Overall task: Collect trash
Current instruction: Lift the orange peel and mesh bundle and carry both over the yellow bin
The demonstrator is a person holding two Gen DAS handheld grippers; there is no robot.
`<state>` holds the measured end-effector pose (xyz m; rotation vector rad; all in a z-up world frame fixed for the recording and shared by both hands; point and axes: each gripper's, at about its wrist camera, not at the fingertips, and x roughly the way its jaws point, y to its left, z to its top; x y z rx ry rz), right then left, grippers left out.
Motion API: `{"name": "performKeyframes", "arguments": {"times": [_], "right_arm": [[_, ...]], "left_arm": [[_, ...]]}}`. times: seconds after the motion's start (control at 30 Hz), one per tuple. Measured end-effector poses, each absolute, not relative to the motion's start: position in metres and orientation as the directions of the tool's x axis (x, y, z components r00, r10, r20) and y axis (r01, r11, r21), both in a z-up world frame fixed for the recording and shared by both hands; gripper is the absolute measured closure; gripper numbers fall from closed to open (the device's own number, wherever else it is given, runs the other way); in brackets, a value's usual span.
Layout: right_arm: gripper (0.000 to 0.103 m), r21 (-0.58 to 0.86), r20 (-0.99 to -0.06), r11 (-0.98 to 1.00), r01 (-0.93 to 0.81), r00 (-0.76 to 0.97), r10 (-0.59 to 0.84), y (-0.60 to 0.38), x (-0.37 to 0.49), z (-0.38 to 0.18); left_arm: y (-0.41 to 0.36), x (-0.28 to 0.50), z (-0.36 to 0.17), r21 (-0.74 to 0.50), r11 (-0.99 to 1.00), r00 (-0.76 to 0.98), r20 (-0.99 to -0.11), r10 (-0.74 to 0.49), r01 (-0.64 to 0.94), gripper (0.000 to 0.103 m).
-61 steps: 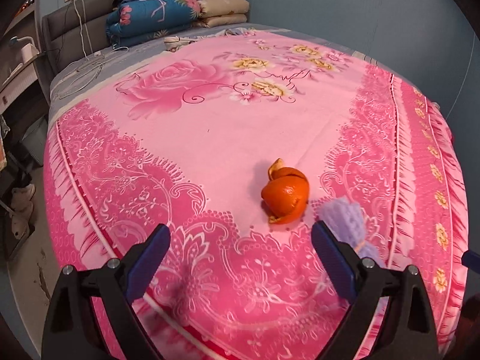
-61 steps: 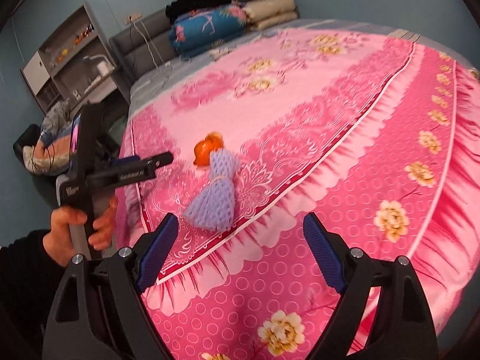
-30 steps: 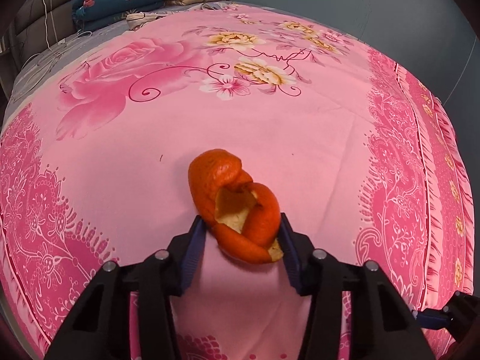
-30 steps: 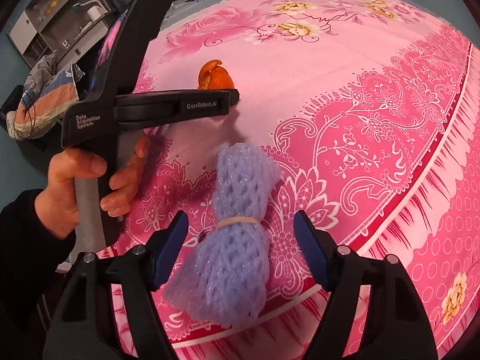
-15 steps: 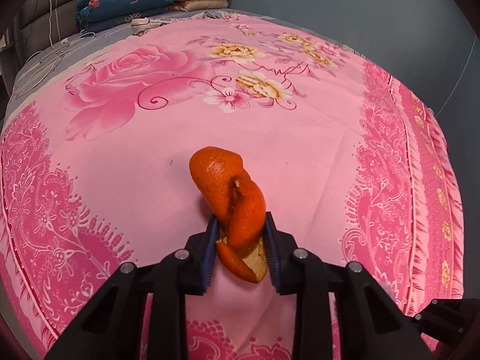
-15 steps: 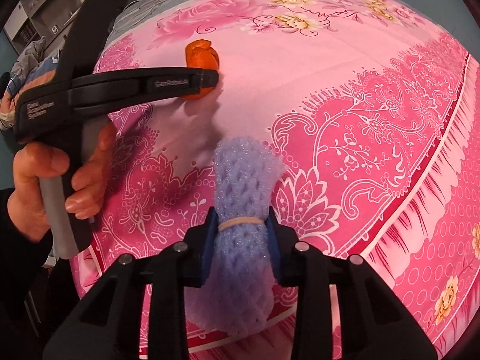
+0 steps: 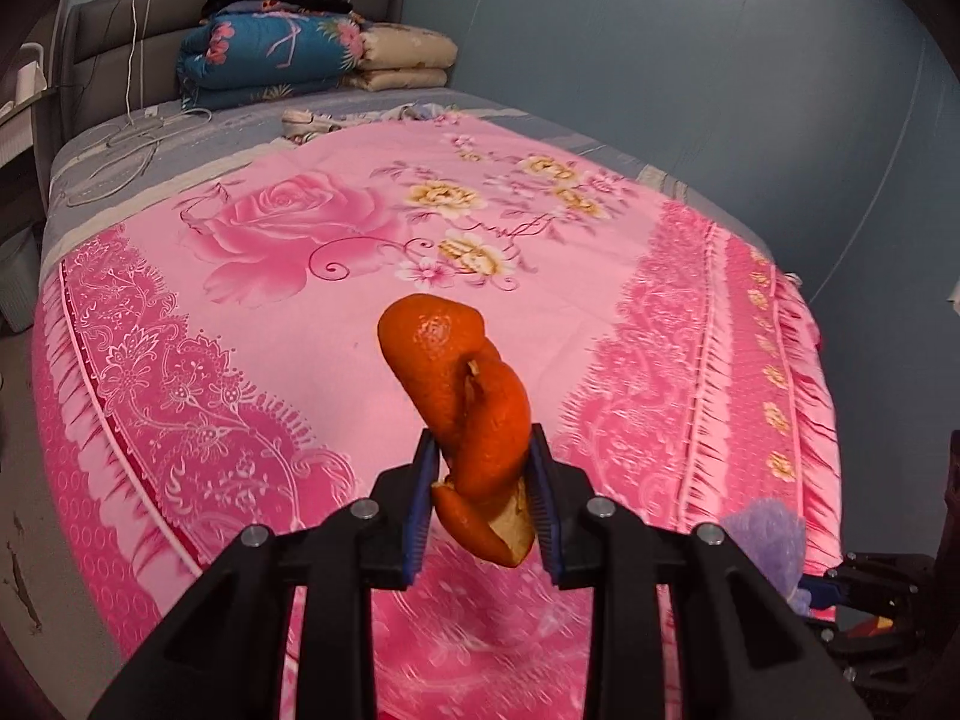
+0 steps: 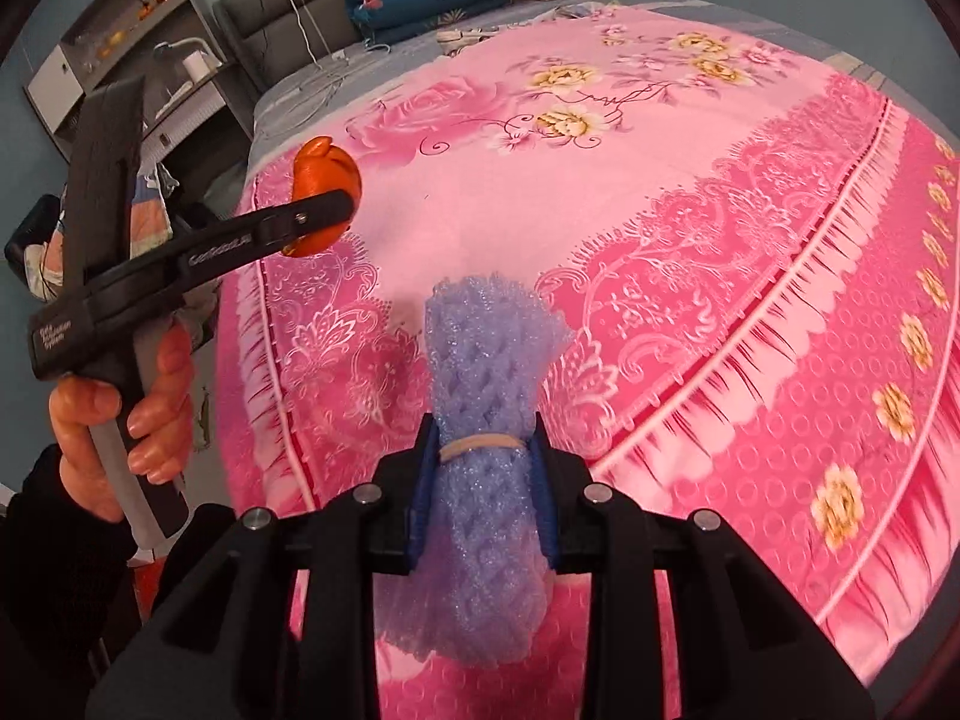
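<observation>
Trash, two pieces, both lifted clear of the bed (image 7: 252, 324) and held in the air above its pink floral spread.

Left: orange peel (image 7: 465, 414), one curled piece, pinched between the blue pads of the left gripper (image 7: 480, 495); jaws narrow, closed on the peel within the last second, upper curl standing out beyond the fingertips. Same peel seen from the right wrist view (image 8: 327, 183), at the tip of the left gripper, with the left hand (image 8: 114, 414) wrapped round the handle.

Right: purple foam net (image 8: 486, 420), one bundle cinched at the waist by a single rubber band, clamped at that waist by the right gripper (image 8: 480, 495); jaws narrow, likewise closed on it within the last second. Frayed upper end fanning out past the pads, lower end hanging below them.

Progress, as judged: pick-up done for both pieces; no further litter visible on the spread. Remaining: carrying to a bin and release. No bin identifiable in either view.

Count: peel, one; foam net, one; rubber band, one; grippers, two; folded quilts stacked at the headboard (image 7: 312, 54), at least three.
</observation>
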<state>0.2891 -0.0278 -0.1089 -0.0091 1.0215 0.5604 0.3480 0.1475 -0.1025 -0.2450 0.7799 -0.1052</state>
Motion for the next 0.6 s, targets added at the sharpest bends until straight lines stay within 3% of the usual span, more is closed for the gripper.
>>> {"name": "performKeyframes", "arguments": {"times": [0.6], "right_arm": [[0.075, 0.275, -0.686, 0.891, -0.361, 0.576, 0.445, -0.133, 0.163, -0.027]], "left_arm": [[0.055, 0.212, -0.012, -0.258, 0.945, 0.774, -0.550, -0.315, 0.202, 0.076]]}}
